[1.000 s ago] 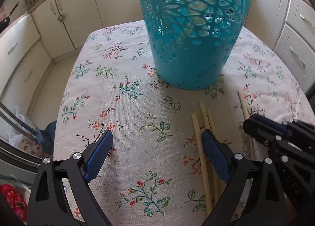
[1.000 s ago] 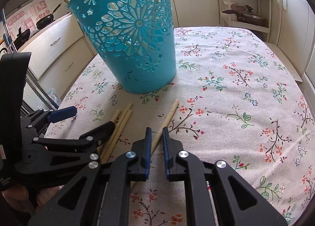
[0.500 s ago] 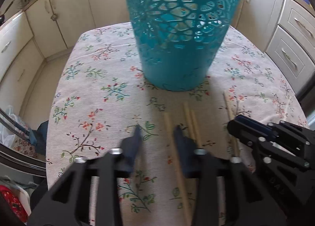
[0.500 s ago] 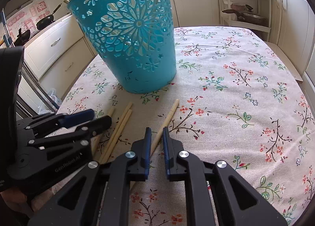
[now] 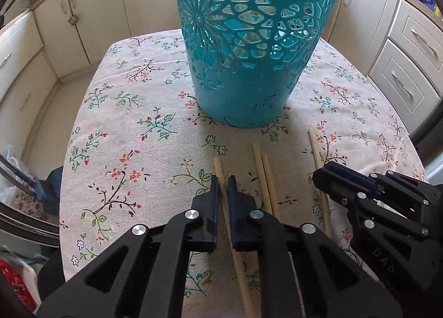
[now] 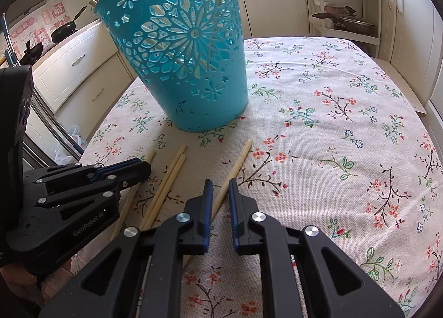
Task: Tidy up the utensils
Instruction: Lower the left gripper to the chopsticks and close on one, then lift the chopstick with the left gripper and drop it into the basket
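Several wooden chopsticks lie on the floral tablecloth (image 5: pixel 124 129) in front of a teal cut-out basket (image 5: pixel 249 49), which holds more chopsticks. My left gripper (image 5: pixel 223 183) is shut on the leftmost chopstick (image 5: pixel 218 167). A pair of chopsticks (image 5: pixel 263 176) lies just right of it. My right gripper (image 6: pixel 220 187) is shut on the rightmost chopstick (image 6: pixel 239 160) near its middle. The basket (image 6: pixel 182 52) stands behind it. The left gripper (image 6: pixel 133 169) shows at left in the right wrist view, and the right gripper (image 5: pixel 332 174) at right in the left wrist view.
Cream kitchen cabinets (image 5: pixel 66 21) surround the table. A shelf with pans (image 6: pixel 346 21) stands at the far right. The table edge drops off on the left (image 5: pixel 66 179).
My left gripper has closed from wide open onto the leftmost chopstick and shifted left. The right gripper has stayed shut on its chopstick.
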`<control>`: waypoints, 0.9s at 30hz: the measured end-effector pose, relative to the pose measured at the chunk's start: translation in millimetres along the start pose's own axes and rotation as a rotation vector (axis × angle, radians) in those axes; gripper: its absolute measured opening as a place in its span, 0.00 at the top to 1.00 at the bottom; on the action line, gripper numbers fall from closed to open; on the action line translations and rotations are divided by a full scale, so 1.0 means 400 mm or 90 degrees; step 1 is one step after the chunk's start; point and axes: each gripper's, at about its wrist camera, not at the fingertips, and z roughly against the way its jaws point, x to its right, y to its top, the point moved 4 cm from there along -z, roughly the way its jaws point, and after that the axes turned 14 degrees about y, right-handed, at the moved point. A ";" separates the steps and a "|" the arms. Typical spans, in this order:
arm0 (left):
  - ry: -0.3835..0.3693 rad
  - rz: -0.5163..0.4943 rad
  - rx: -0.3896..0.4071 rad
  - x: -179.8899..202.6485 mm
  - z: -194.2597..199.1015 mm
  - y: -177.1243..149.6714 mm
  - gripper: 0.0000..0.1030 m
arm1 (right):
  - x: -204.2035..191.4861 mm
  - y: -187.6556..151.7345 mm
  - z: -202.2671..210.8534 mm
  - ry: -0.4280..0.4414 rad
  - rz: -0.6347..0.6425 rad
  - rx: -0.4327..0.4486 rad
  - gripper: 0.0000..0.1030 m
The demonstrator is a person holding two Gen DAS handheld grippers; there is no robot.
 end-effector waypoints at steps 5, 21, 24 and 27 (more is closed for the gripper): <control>-0.008 -0.002 0.000 0.001 0.005 -0.005 0.95 | -0.001 0.000 -0.001 0.001 0.000 0.000 0.88; -0.133 0.100 0.015 -0.144 0.158 0.025 0.95 | 0.004 0.001 0.003 0.007 -0.006 0.002 0.88; -0.149 0.119 0.056 -0.182 0.231 0.073 0.95 | 0.005 0.001 0.002 0.008 -0.007 0.002 0.88; -0.169 0.136 0.111 -0.215 0.319 0.146 0.95 | 0.006 0.001 0.001 0.010 -0.009 0.003 0.88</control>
